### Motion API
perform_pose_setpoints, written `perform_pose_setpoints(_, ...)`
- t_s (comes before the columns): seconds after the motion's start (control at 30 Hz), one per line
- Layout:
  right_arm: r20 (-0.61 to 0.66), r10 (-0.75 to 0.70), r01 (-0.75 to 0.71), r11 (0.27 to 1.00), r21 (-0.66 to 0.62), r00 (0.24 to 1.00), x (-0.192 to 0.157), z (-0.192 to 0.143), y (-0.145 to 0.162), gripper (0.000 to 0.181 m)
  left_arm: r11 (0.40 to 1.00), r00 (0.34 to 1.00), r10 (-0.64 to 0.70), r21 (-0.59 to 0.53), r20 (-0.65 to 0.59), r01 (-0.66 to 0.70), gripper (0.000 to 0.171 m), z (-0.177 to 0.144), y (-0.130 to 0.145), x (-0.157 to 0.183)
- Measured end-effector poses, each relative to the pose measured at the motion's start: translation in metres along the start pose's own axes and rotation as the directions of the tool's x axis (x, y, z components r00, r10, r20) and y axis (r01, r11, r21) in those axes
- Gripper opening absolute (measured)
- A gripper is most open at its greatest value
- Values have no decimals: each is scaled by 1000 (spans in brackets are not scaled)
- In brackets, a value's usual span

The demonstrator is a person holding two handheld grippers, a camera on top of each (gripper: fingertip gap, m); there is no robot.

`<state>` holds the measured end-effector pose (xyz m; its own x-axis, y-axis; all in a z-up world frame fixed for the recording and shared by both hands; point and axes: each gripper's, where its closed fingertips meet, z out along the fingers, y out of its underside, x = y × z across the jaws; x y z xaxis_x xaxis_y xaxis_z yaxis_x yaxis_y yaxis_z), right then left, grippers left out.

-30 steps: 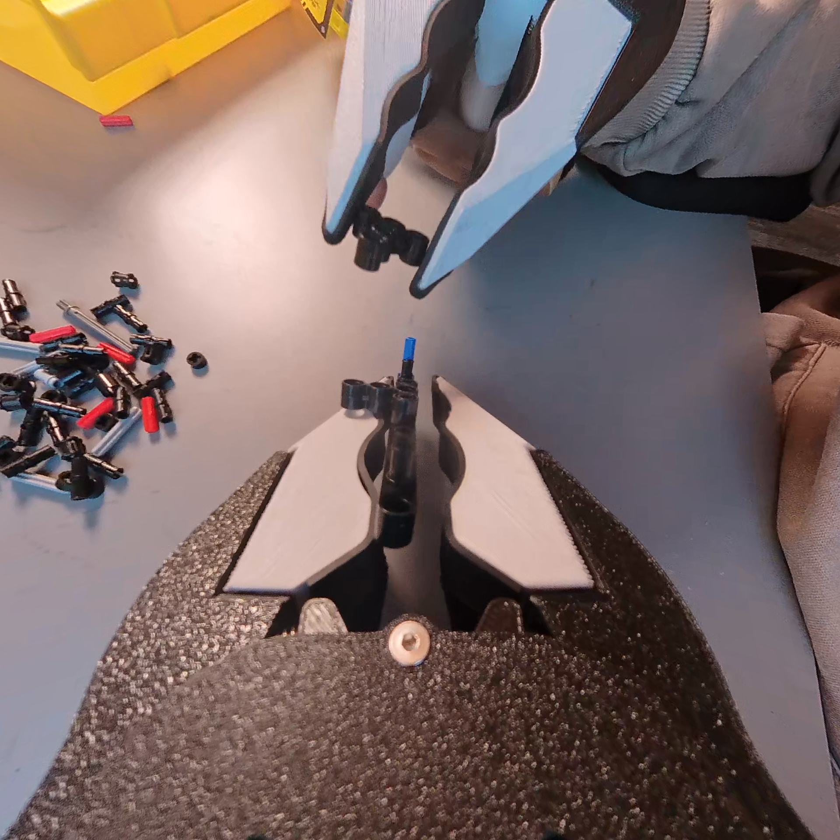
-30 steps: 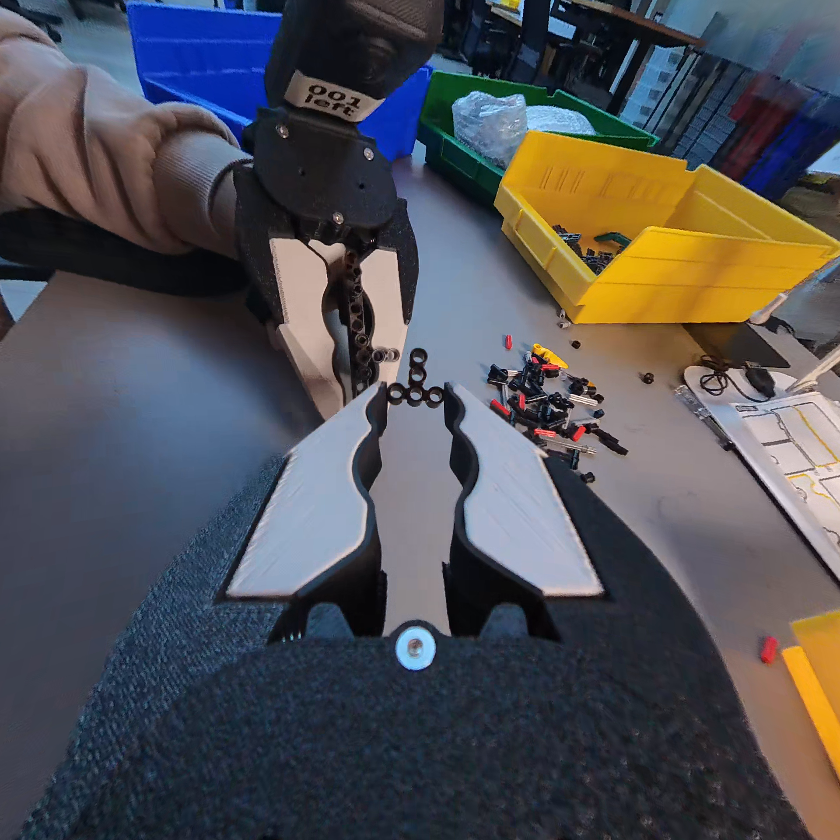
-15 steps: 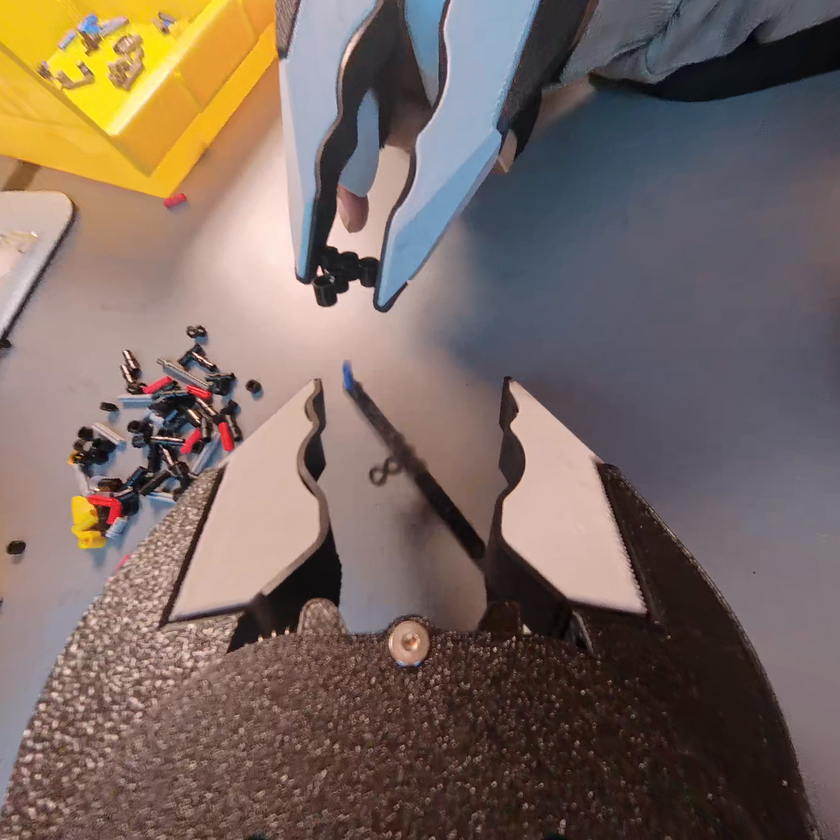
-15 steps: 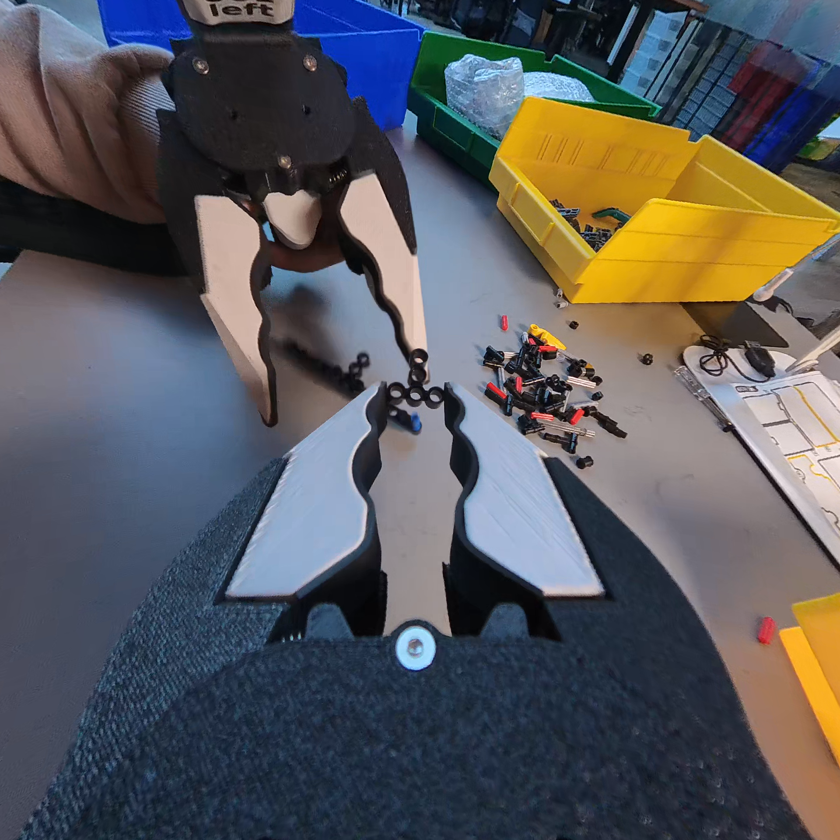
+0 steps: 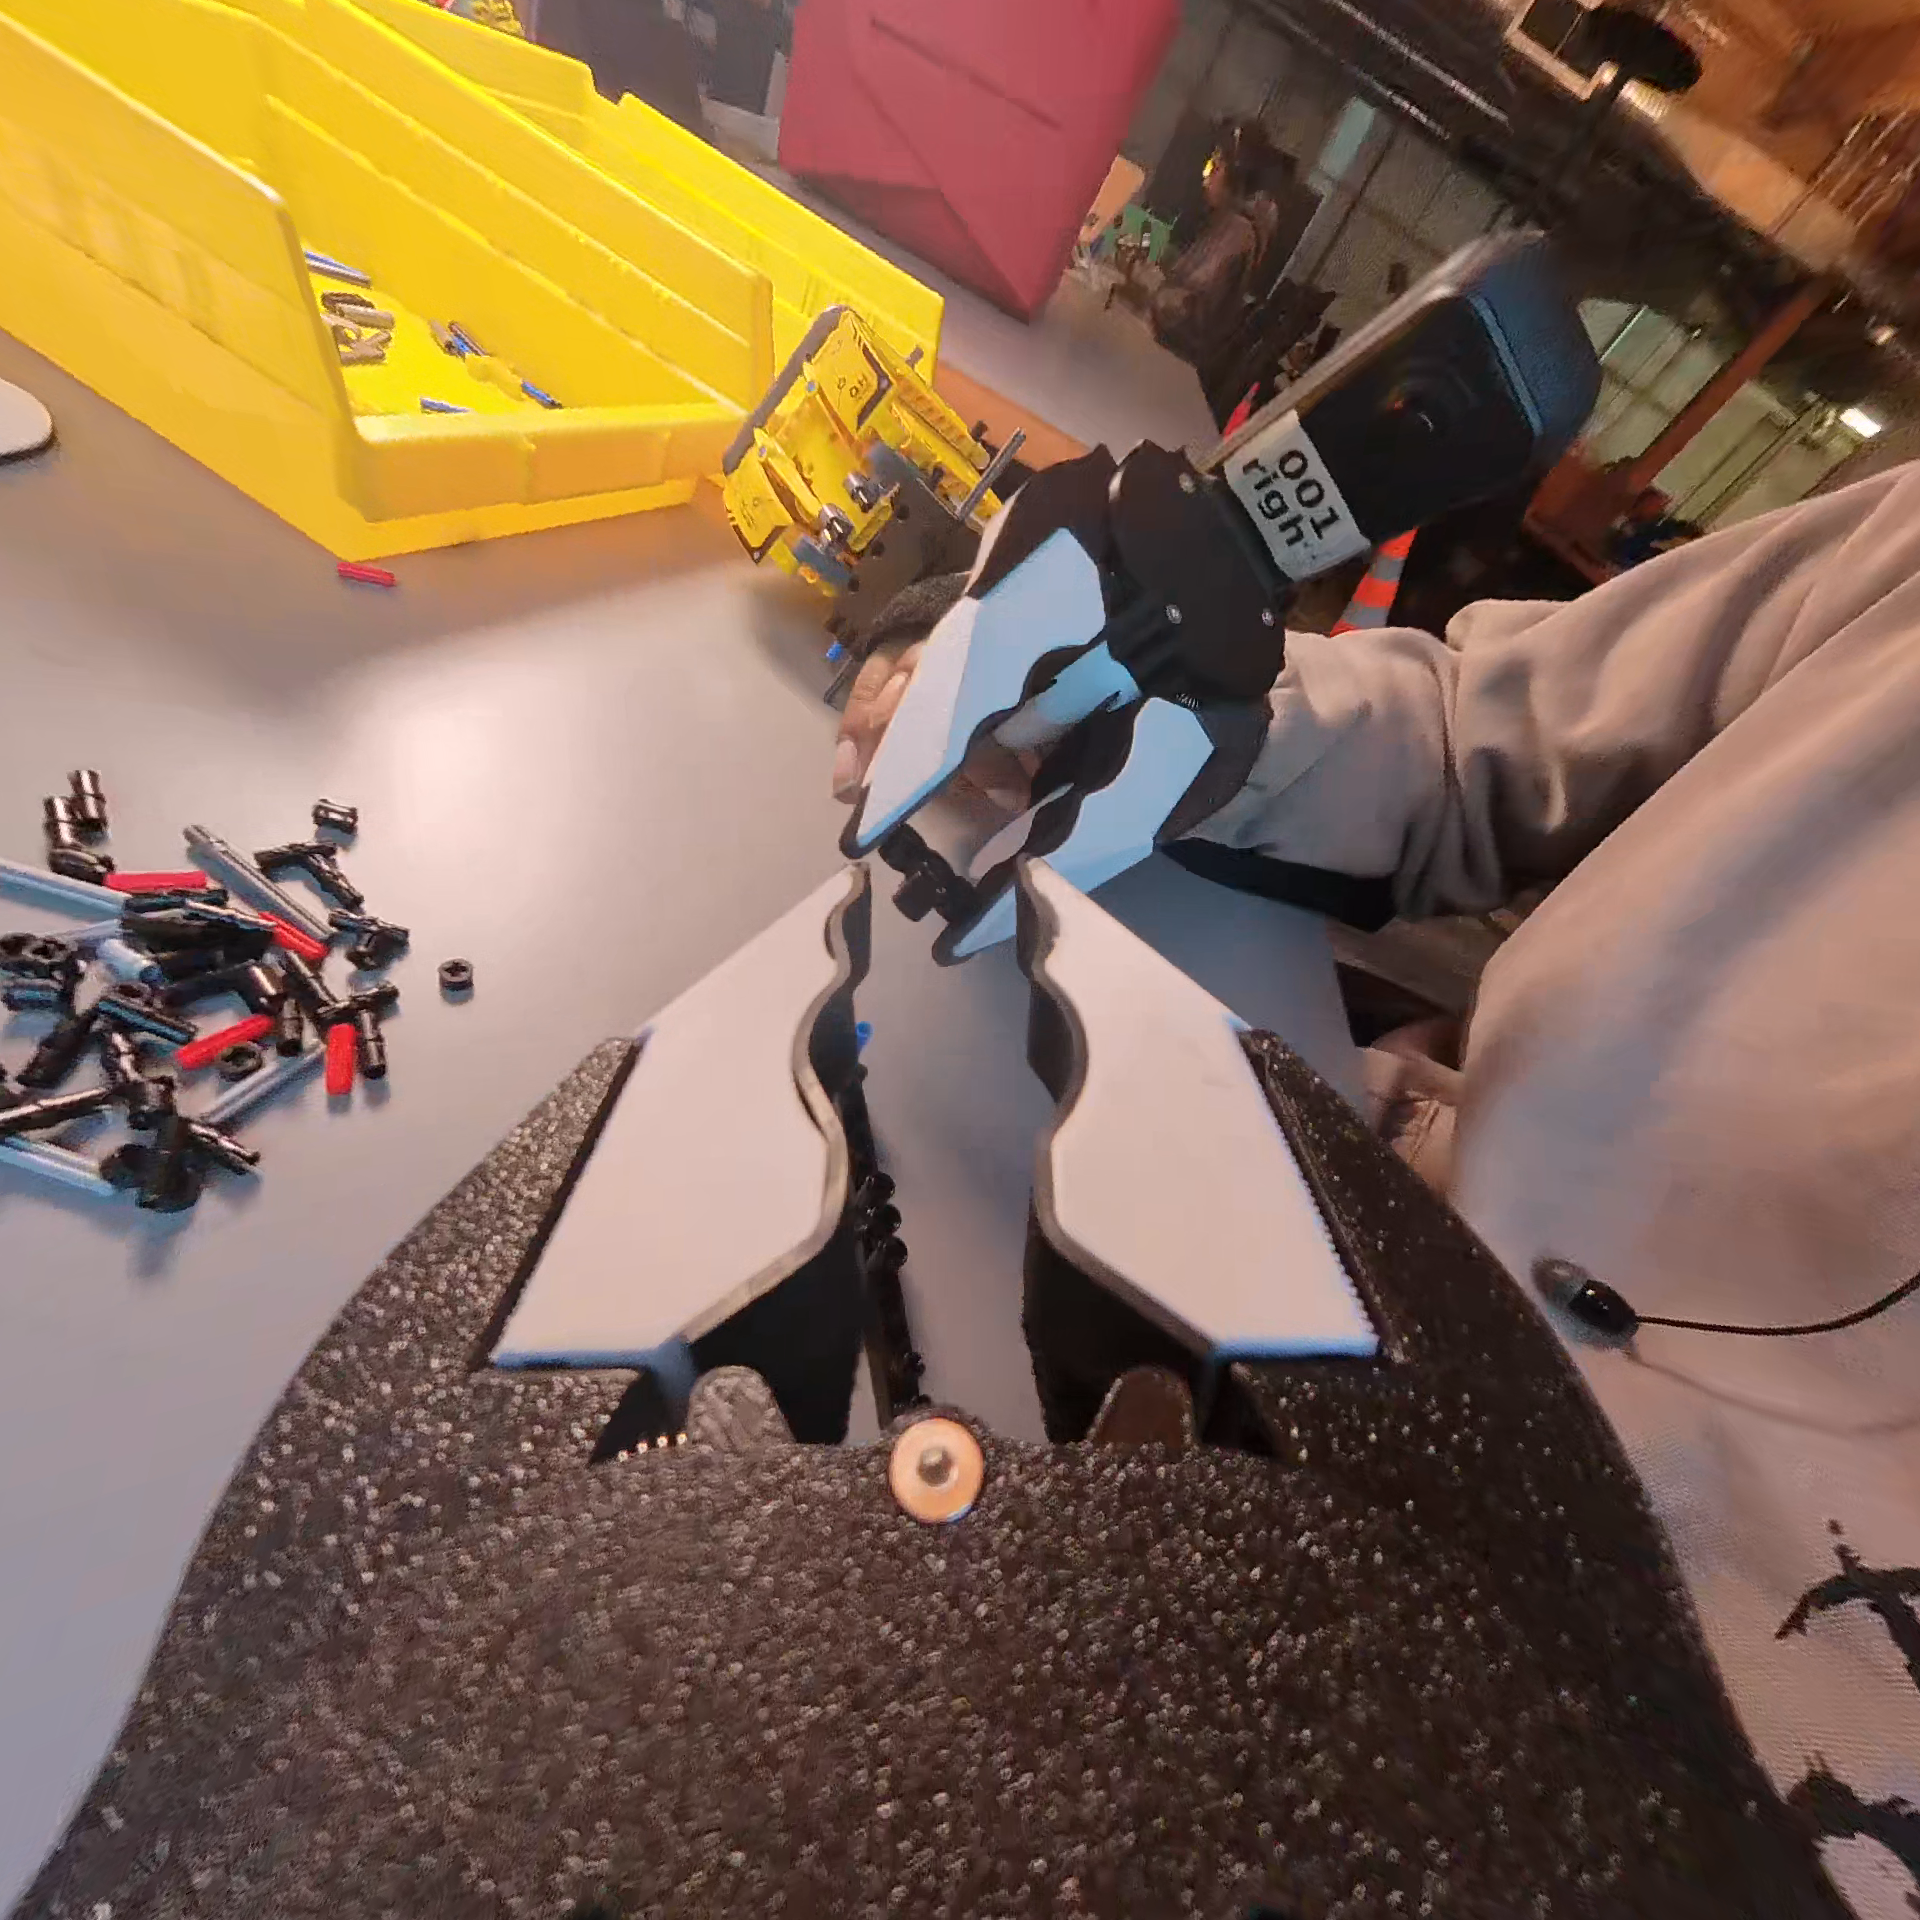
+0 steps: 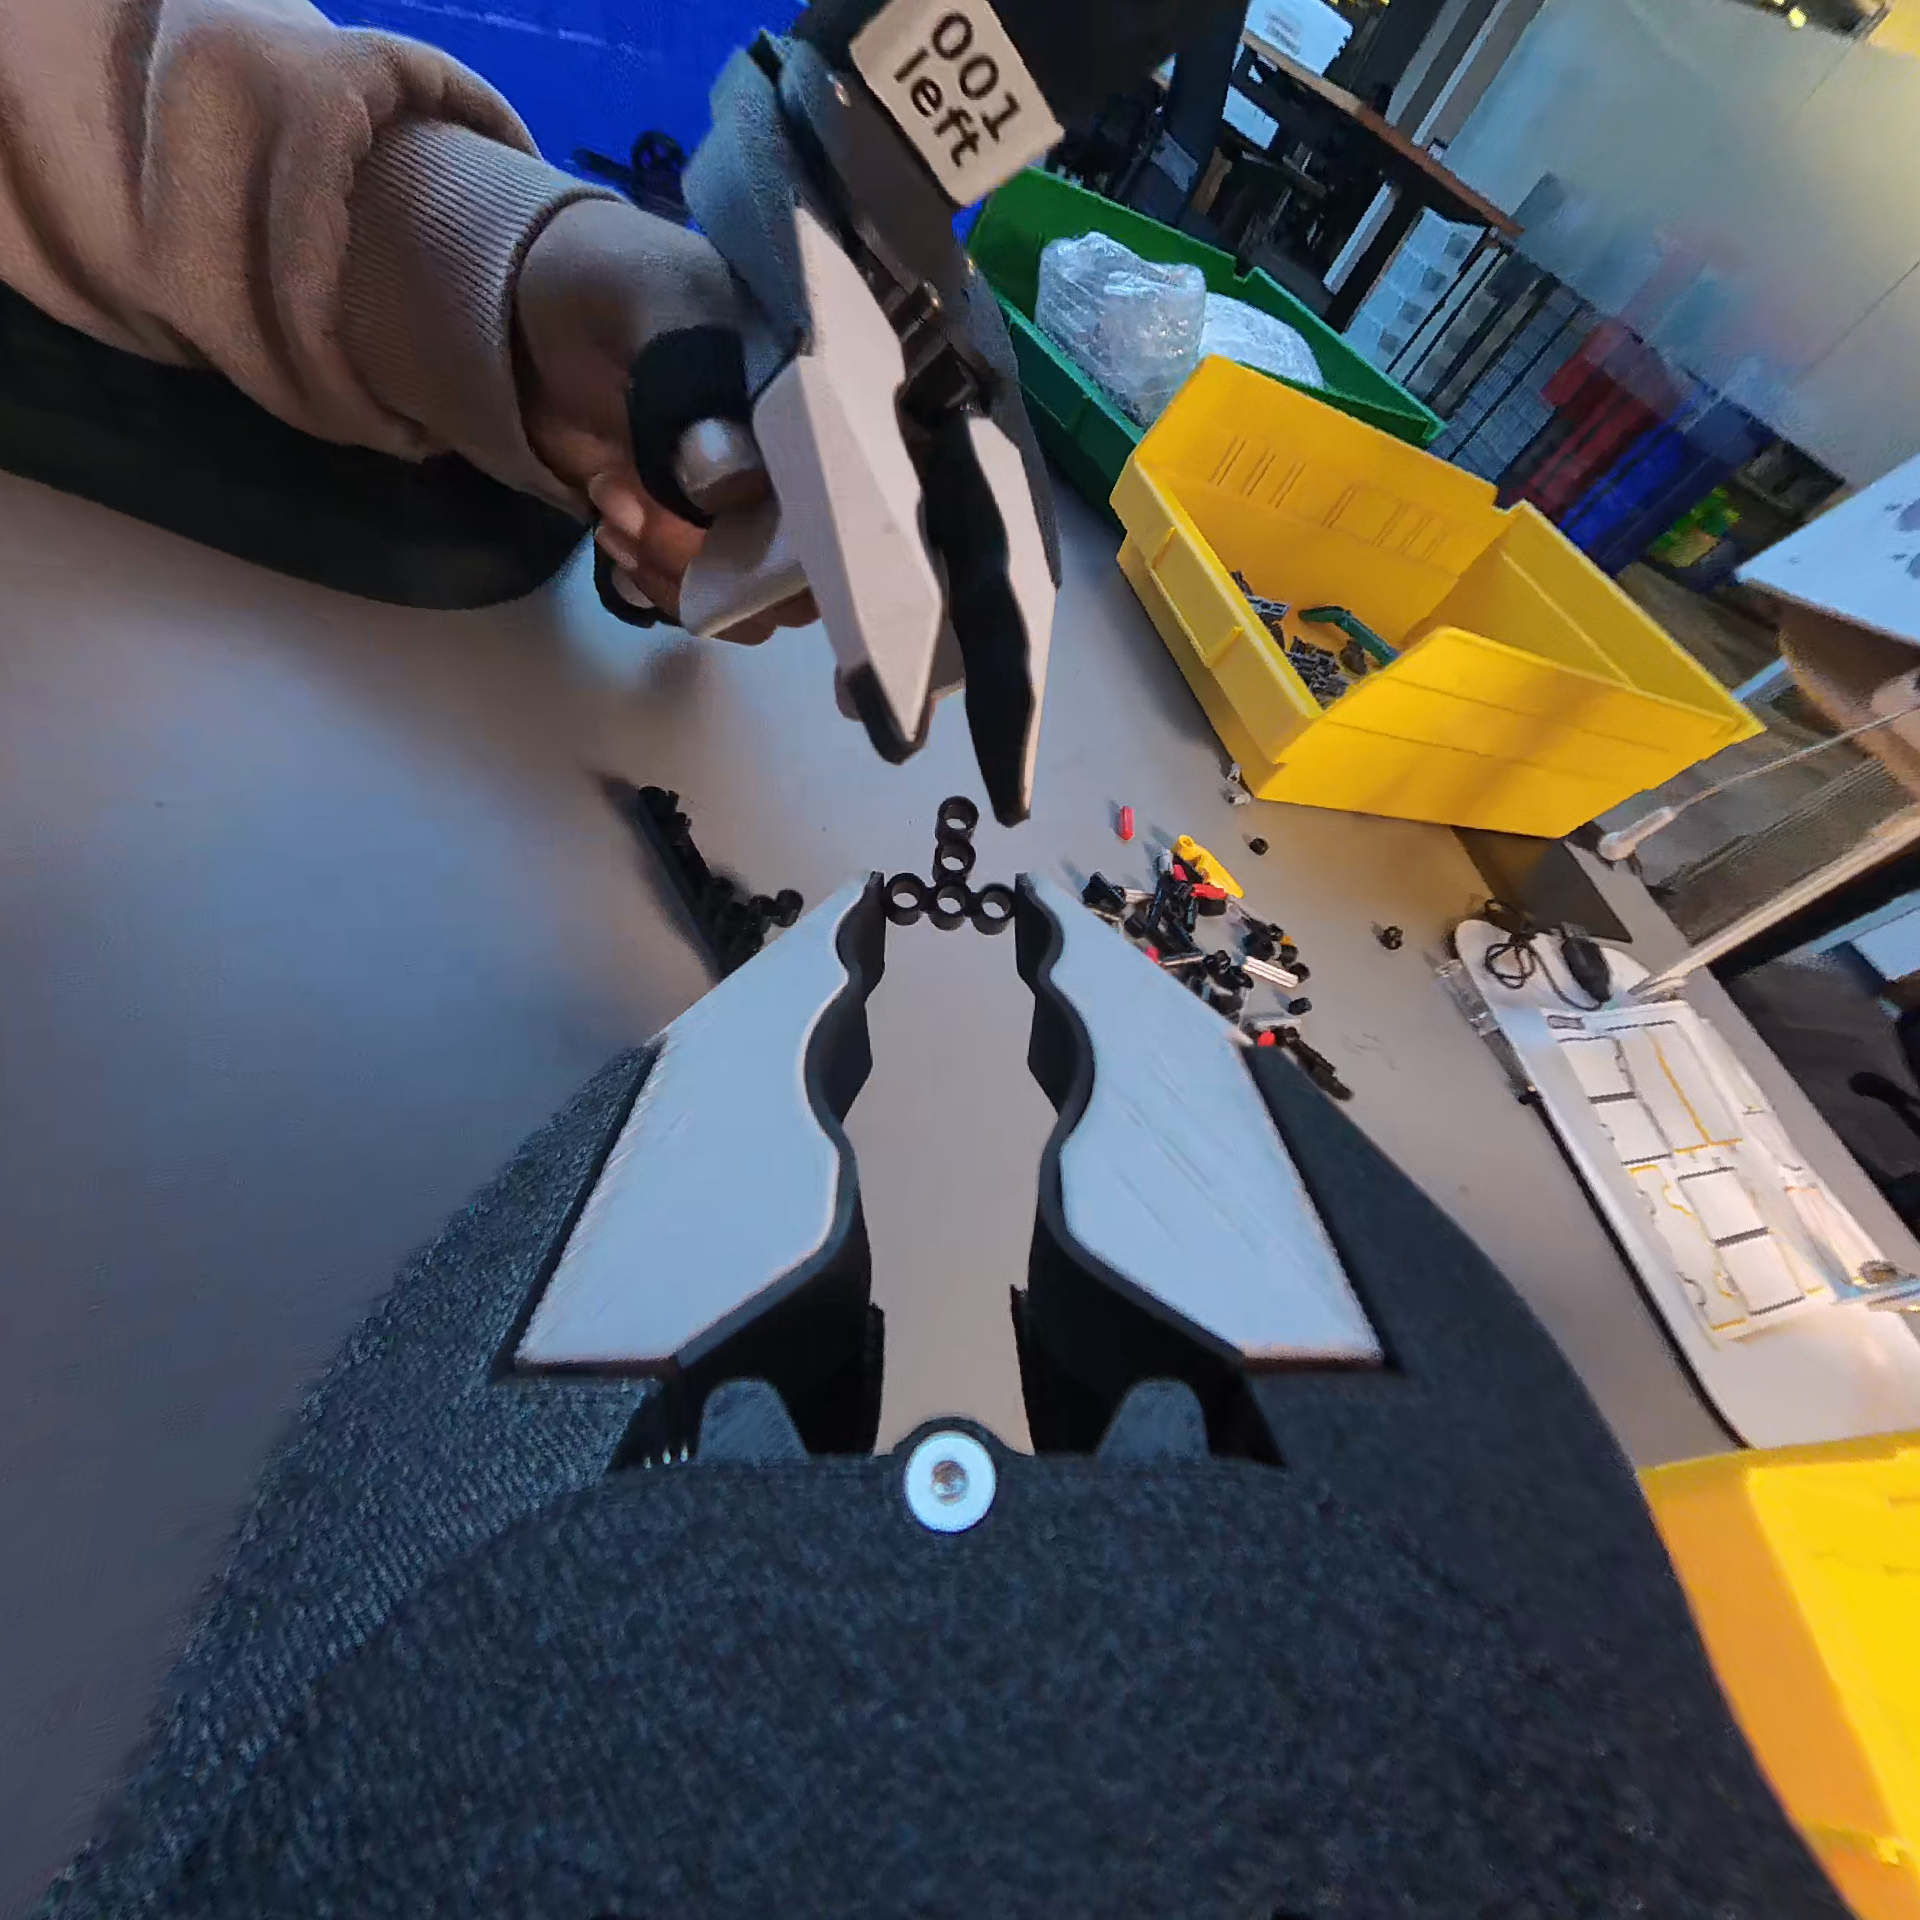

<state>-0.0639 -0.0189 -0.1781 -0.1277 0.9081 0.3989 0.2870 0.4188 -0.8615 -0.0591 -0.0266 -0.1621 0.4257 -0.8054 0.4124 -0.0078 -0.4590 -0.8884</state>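
The right tool (image 6: 948,902) is clamped on a small black T-shaped piece (image 6: 951,883) with round holes, held above the grey worktop (image 6: 312,852). The left tool (image 5: 943,904) has its two fingers apart and holds nothing. A long black bar (image 6: 717,894) lies on the worktop below it, maybe touching one finger, but the view is blurry. A pile of little black and red parts (image 5: 177,1018) sits nearby, and a yellow bin (image 6: 1455,665) stands farther back.
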Motion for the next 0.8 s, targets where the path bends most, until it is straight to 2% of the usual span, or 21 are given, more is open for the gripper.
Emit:
perform_pose_setpoints(0.13,-30,-77,77,997,-4,997,-4,1,-6,23,1000,1000,-3,-11,-1,3,10,3,2,2)
perform_pose_setpoints(0.23,-65,-106,107,994,0,992,-1,1,-9,22,998,998,49,-39,35,-48,9,0,0,2)
perform_pose_setpoints(0.3,-90,-83,85,996,20,992,4,-1,-12,28,989,981,143,-67,134,-135,8,-13,-8,-4)
perform_pose_setpoints(0.33,-85,-55,57,998,25,995,6,-2,-12,33,979,954,204,-75,221,-192,8,-27,-18,-10)
perform_pose_setpoints(0.4,-53,27,-27,1000,13,998,9,-3,-5,40,948,841,316,-106,439,-301,9,-72,-44,-20)
perform_pose_setpoints(0.47,32,107,-106,994,-30,994,4,-2,7,43,924,644,369,-189,670,-333,8,-139,-63,-31)
perform_pose_setpoints(0.57,173,192,-167,974,-151,966,-16,1,30,47,938,272,339,-303,900,-167,9,-265,-52,-46)
perform_pose_setpoints(0.63,213,197,-155,967,-201,957,-27,3,39,46,960,99,280,-280,955,-7,9,-336,-21,-49)
perform_pose_setpoints(0.7,235,187,-134,965,-223,954,-33,6,42,44,967,23,229,-230,973,108,9,-379,13,-49)
perform_pose_setpoints(0.8,265,189,-122,961,-247,946,-40,12,41,43,964,-51,201,-188,978,187,9,-414,47,-47)
